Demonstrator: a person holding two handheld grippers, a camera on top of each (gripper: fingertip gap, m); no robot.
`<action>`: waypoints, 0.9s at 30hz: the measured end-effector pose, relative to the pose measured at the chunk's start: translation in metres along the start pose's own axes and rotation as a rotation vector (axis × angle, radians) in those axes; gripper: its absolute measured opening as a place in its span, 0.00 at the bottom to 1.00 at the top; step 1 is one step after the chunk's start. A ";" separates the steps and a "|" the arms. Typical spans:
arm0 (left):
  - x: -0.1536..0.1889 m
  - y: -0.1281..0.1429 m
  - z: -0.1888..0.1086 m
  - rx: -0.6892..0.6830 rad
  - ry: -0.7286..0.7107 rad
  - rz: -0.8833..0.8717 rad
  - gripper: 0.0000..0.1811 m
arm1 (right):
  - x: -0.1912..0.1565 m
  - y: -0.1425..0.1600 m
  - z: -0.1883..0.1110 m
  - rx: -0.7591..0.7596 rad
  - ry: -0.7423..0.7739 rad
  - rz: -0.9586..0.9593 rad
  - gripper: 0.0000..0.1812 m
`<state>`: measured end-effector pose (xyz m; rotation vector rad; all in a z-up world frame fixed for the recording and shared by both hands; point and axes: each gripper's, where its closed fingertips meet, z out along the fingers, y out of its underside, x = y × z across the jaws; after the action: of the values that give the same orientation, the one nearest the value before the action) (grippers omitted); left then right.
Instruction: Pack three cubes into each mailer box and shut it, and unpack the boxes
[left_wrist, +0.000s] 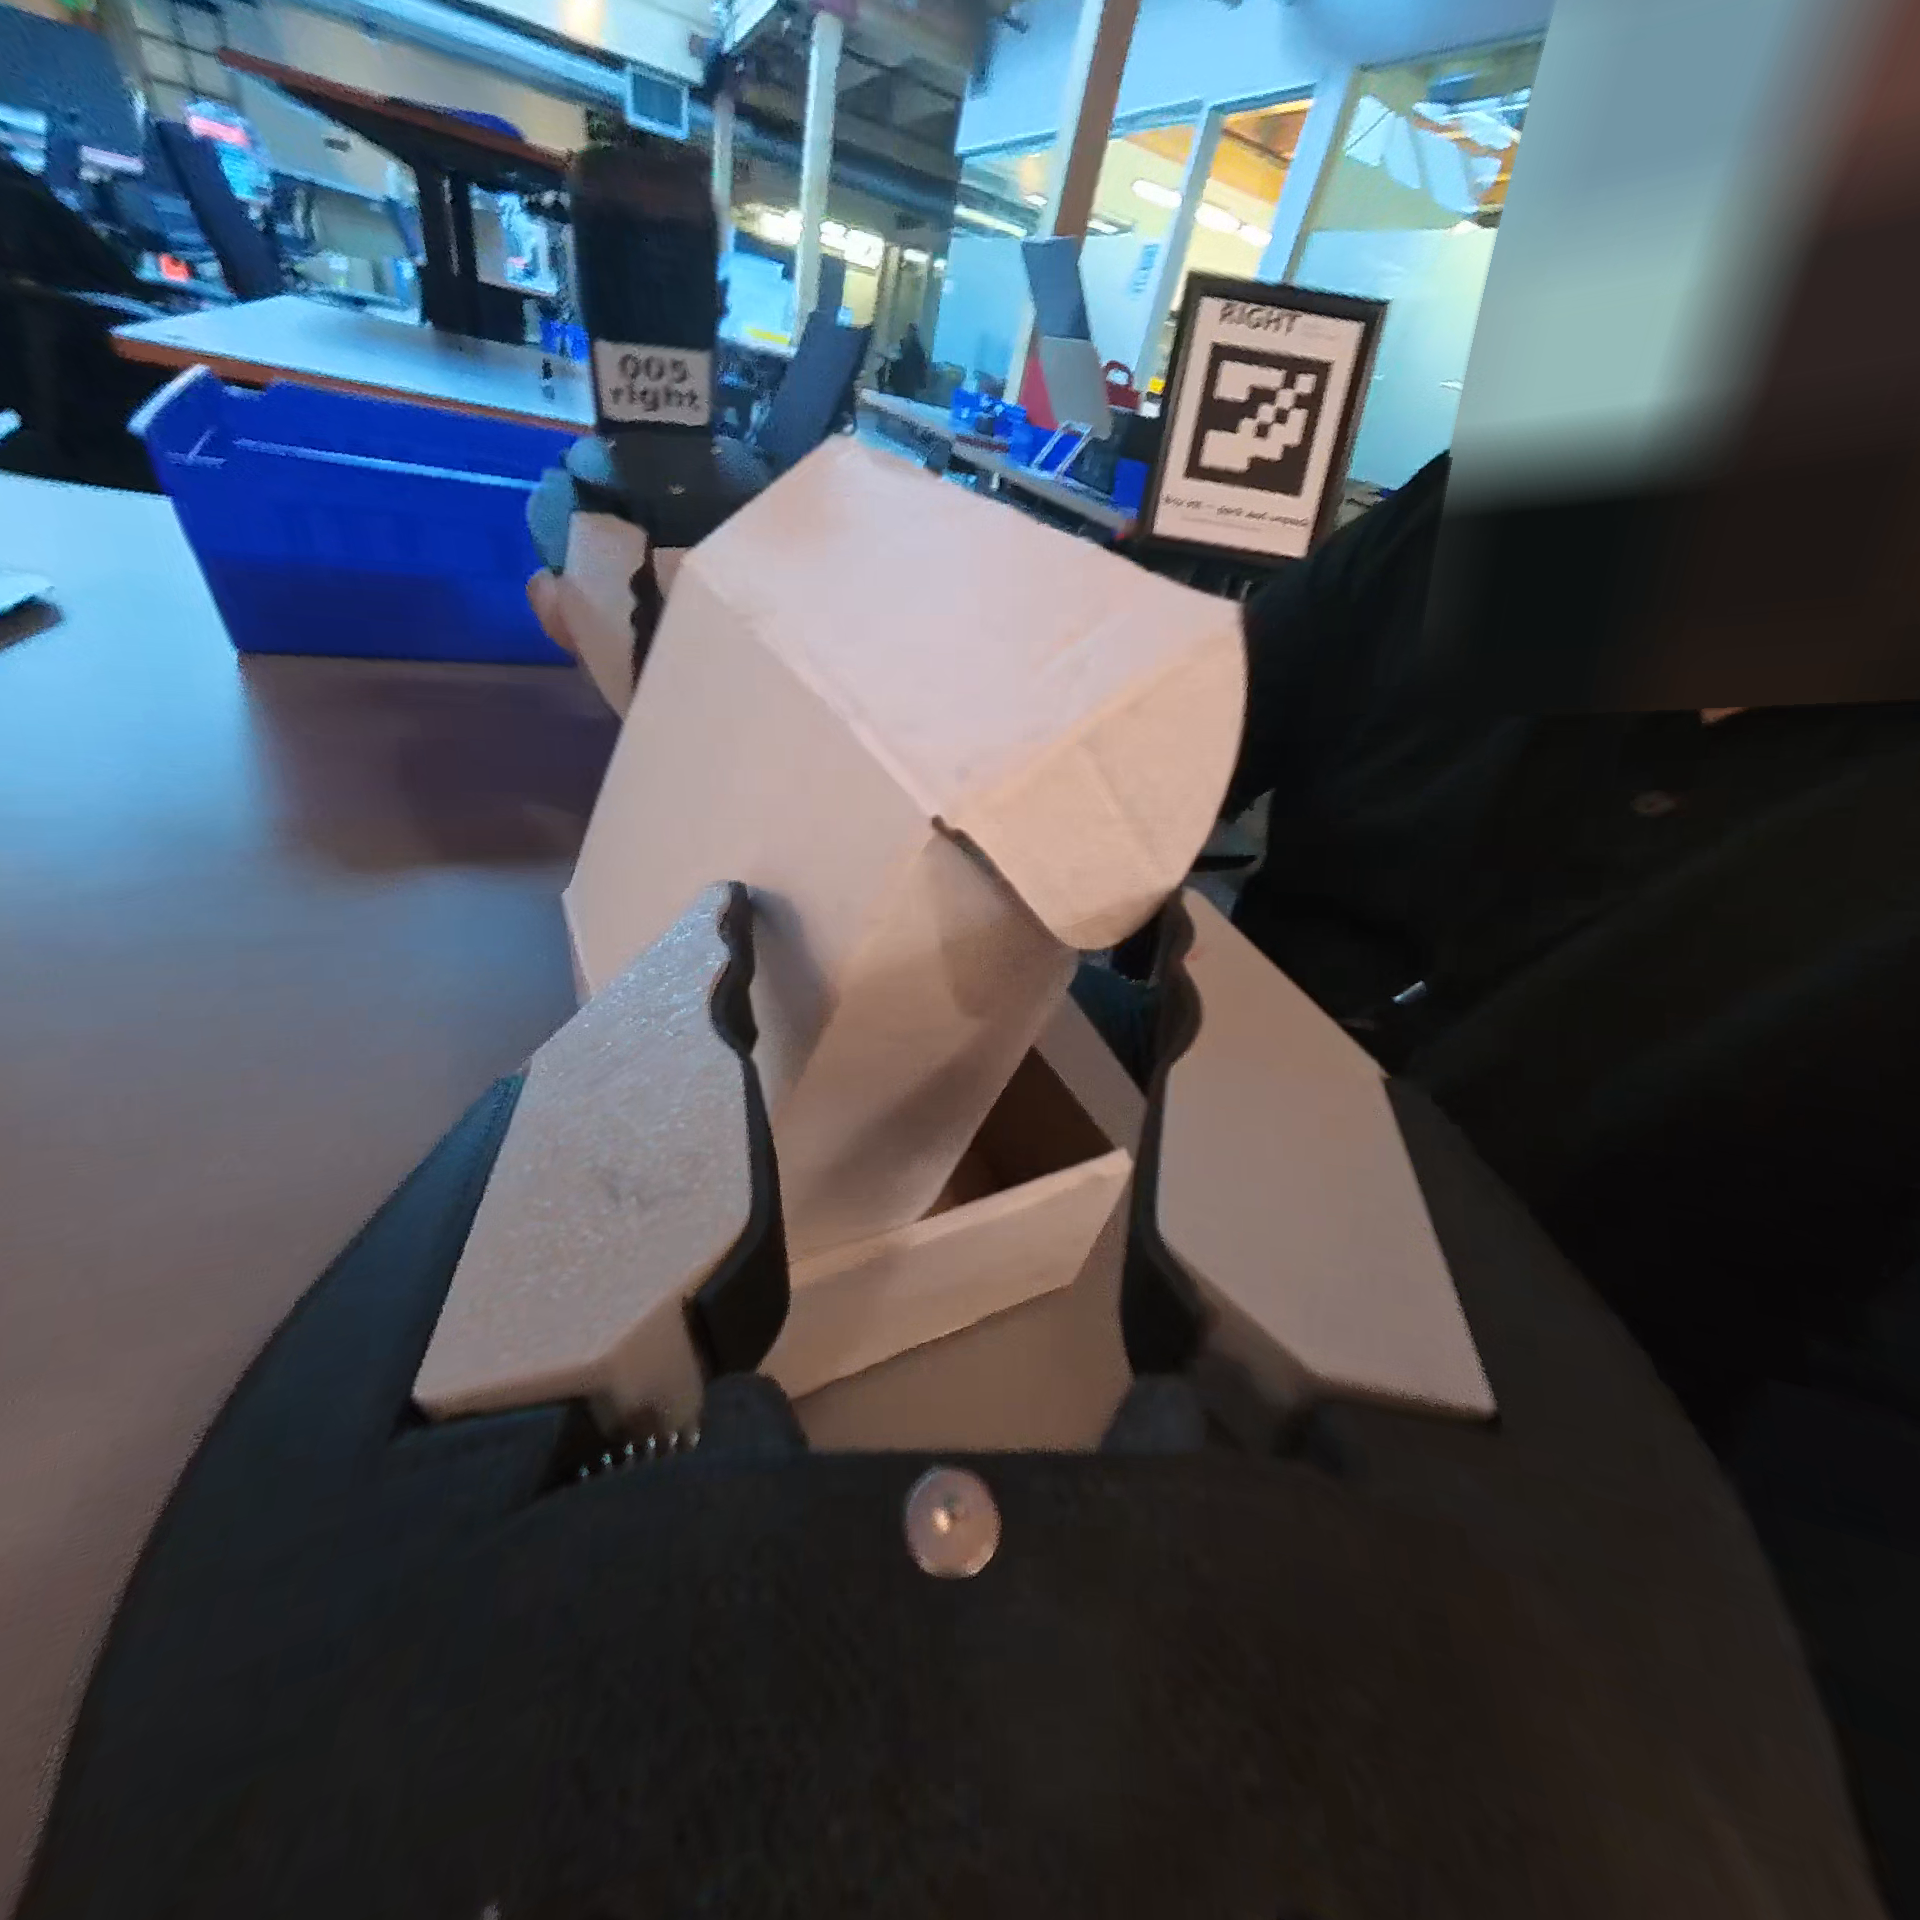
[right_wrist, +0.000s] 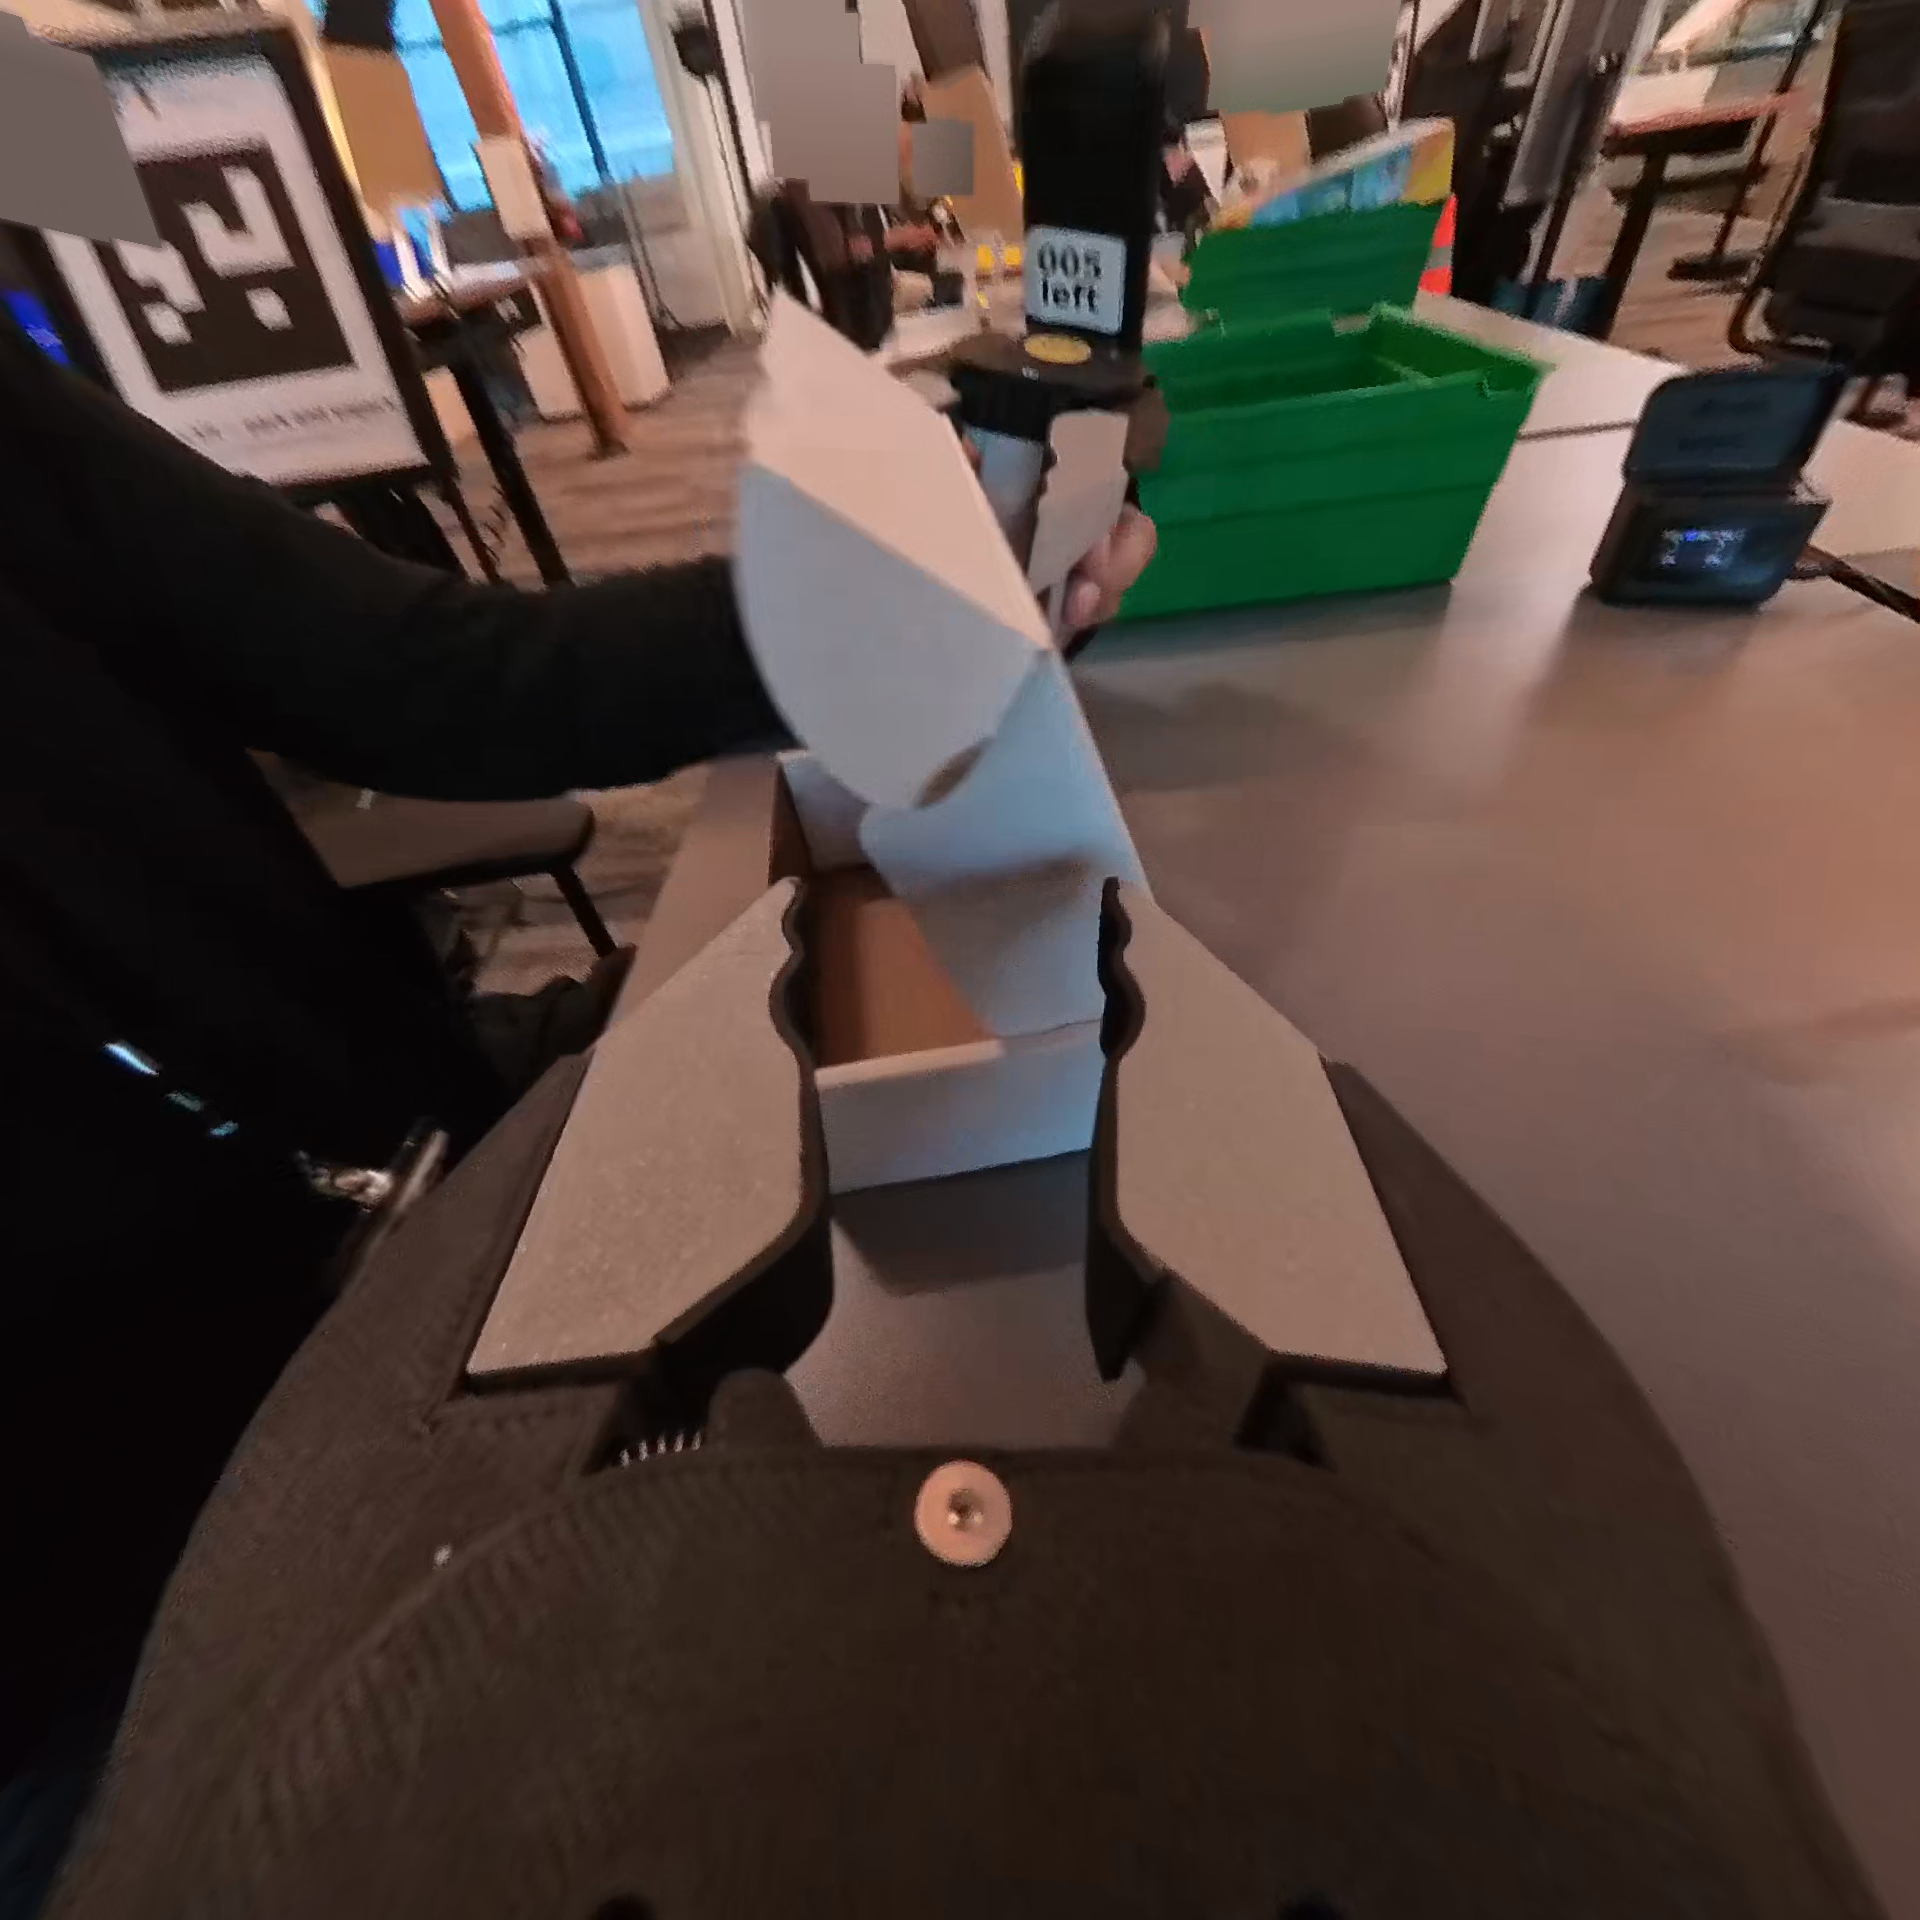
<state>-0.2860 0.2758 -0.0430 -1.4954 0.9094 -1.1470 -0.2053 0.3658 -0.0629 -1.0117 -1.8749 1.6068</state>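
A white mailer box (left_wrist: 956, 1247) stands on the table with its lid (left_wrist: 914, 665) raised and tilted. Its brown inside shows no cubes. My left gripper (left_wrist: 951, 935) is open, its fingers straddling one end of the box, with the lid's side flap between them. My right gripper (right_wrist: 951, 914) is open at the opposite end, with the box's end wall (right_wrist: 956, 1112) between its fingers. The lid (right_wrist: 883, 582) rises above it. Each gripper shows beyond the box in the other's view, the right gripper in the left wrist view (left_wrist: 644, 488) and the left gripper in the right wrist view (right_wrist: 1049, 468).
A blue bin (left_wrist: 364, 520) stands on the table behind the right gripper. A green bin (right_wrist: 1320, 468) and a black open case (right_wrist: 1714, 488) stand behind the left gripper. A framed marker sign (left_wrist: 1257, 416) stands off the table's edge. A person's black sleeve (right_wrist: 416, 665) reaches in. The gap from one gripper's tips to the other's is roughly 15 cm.
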 end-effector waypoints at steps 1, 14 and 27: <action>0.004 -0.004 -0.002 0.019 0.010 0.017 0.41 | -0.003 -0.005 -0.003 0.029 -0.022 0.010 0.29; 0.021 -0.041 -0.024 0.225 0.066 0.085 0.20 | 0.025 -0.026 -0.019 0.213 0.052 0.174 0.22; 0.024 -0.030 -0.025 0.174 0.089 0.043 0.25 | 0.014 0.024 0.016 -0.060 -0.039 0.257 0.15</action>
<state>-0.3044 0.2527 -0.0070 -1.2876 0.8737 -1.2367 -0.2206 0.3674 -0.0914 -1.3014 -1.8907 1.7310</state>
